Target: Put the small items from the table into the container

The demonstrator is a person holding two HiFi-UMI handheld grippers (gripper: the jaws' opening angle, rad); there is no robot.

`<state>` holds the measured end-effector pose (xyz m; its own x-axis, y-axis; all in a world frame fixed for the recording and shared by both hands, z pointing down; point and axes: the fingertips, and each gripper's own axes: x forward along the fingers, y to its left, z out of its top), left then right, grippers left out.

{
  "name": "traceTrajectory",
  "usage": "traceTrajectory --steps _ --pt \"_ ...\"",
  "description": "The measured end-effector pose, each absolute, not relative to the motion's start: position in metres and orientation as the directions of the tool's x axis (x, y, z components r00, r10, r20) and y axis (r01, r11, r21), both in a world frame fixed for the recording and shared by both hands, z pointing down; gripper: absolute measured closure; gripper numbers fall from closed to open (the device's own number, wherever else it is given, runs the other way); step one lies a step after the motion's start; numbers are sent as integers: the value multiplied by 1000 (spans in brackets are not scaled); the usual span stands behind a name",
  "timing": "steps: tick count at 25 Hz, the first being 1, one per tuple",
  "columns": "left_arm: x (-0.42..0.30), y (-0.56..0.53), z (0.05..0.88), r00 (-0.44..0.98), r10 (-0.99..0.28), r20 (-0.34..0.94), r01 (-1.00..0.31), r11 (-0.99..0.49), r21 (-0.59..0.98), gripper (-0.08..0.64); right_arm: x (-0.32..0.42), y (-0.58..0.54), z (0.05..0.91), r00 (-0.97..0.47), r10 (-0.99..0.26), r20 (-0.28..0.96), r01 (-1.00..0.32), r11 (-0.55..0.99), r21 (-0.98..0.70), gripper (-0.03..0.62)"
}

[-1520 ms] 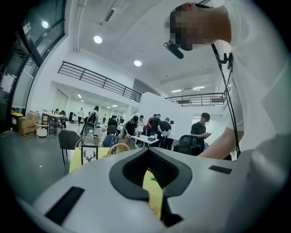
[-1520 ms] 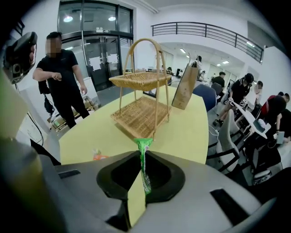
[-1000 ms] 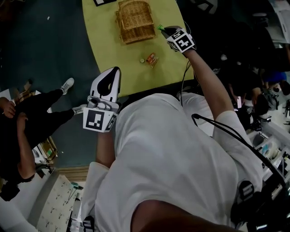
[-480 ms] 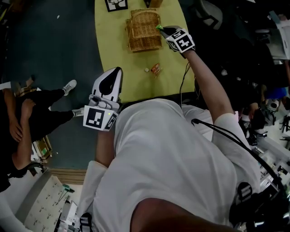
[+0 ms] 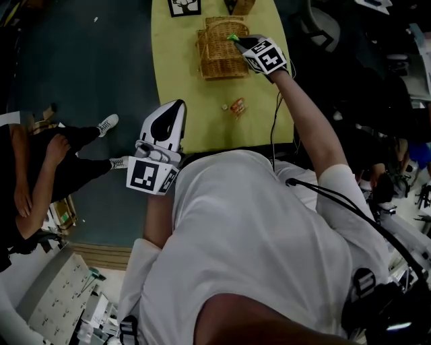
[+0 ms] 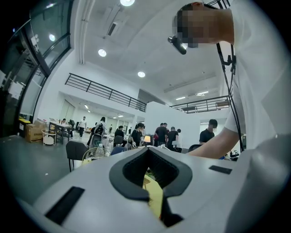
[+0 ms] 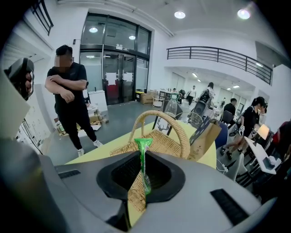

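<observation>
A wicker basket (image 5: 217, 50) with a hoop handle stands on the yellow-green table (image 5: 182, 81). My right gripper (image 5: 241, 42) hangs over the basket's right rim, shut on a thin green packet (image 5: 233, 38). In the right gripper view the green packet (image 7: 144, 144) stands up between the jaws, with the basket (image 7: 164, 139) just beyond. An orange packet (image 5: 237, 106) and a small round item (image 5: 225, 106) lie on the table nearer to me. My left gripper (image 5: 175, 105) is held at the table's near left edge, shut and holding nothing; in its own view the left gripper (image 6: 148, 151) points level across the room.
A black-and-white marker card (image 5: 184, 7) and a brown paper bag (image 7: 205, 135) sit at the table's far end behind the basket. A person in black (image 5: 30, 168) stands on the dark floor to the left. Chairs and people fill the room beyond.
My right gripper has carried the green packet leftwards, from beside the basket to above its right rim. The left gripper has hardly shifted.
</observation>
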<state>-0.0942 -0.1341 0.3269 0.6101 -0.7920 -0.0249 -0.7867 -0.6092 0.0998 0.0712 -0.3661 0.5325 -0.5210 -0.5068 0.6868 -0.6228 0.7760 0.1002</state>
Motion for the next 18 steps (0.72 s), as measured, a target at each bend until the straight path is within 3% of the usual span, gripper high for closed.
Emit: traceTrajectory --steps 9,12,18 --pt "-115 -127 325 573 -820 -5 -815 -570 104 552 39 -375 530 -532 -505 680 -606 788 111 543" --pt "-115 -125 325 571 -821 -4 -816 -568 104 552 42 -377 534 -516 -505 692 -622 776 102 434" --pt "-110 -124 326 571 -821 -10 -815 -569 105 552 49 -371 532 -517 -514 684 -621 775 113 434"
